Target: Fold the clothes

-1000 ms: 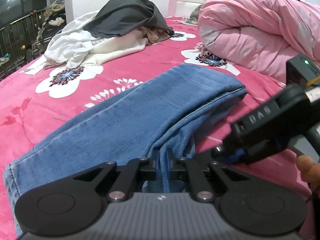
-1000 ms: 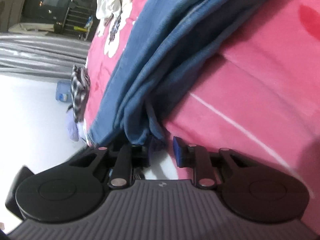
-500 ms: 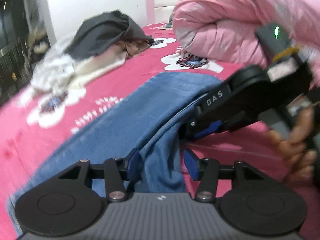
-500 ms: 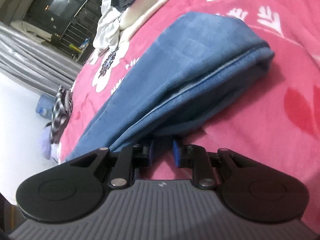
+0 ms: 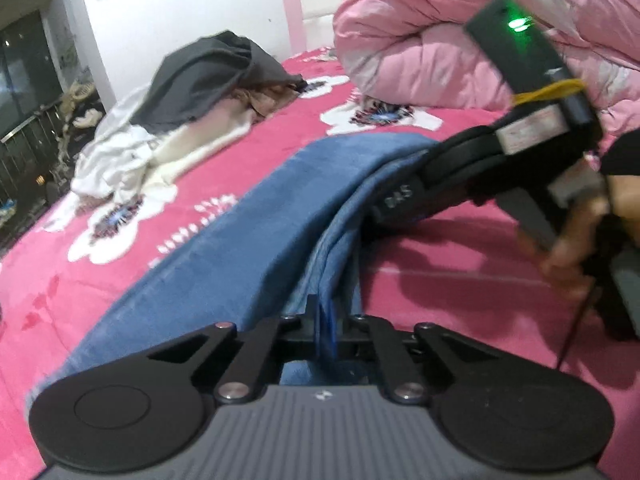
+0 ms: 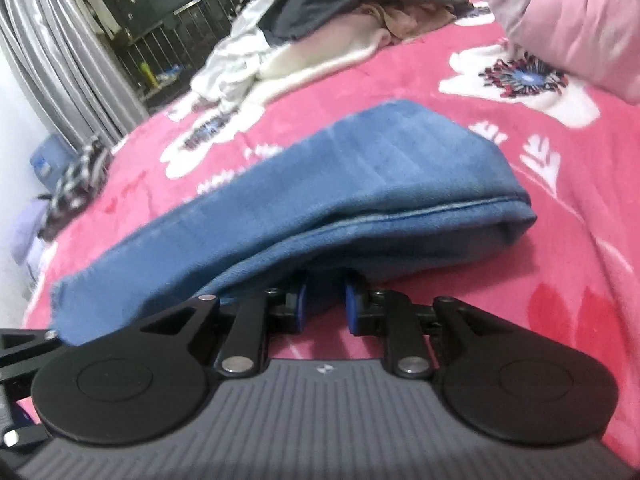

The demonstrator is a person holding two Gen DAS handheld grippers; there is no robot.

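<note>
Denim jeans (image 5: 224,240) pinched by left claw (image 5: 326,330); right-wrist view shows curtains (image 6: 60,60).

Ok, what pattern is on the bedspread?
Pink-red bedspread with white flowers; clearest in the right wrist view.

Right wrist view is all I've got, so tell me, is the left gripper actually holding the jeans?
Observer: Yes. In the left wrist view the left gripper is closed on a thin edge of the jeans, with denim pinched between its fingers.
Operator: Can you see my right gripper from there?
Observer: Yes. The right gripper comes in from the right, and its tip is tucked against the side of the folded jeans; its fingers are hidden by denim in that view.
Operator: Who is holding it?
Observer: A hand grips its handle at the right edge, and a green light glows on the box on top.
</note>
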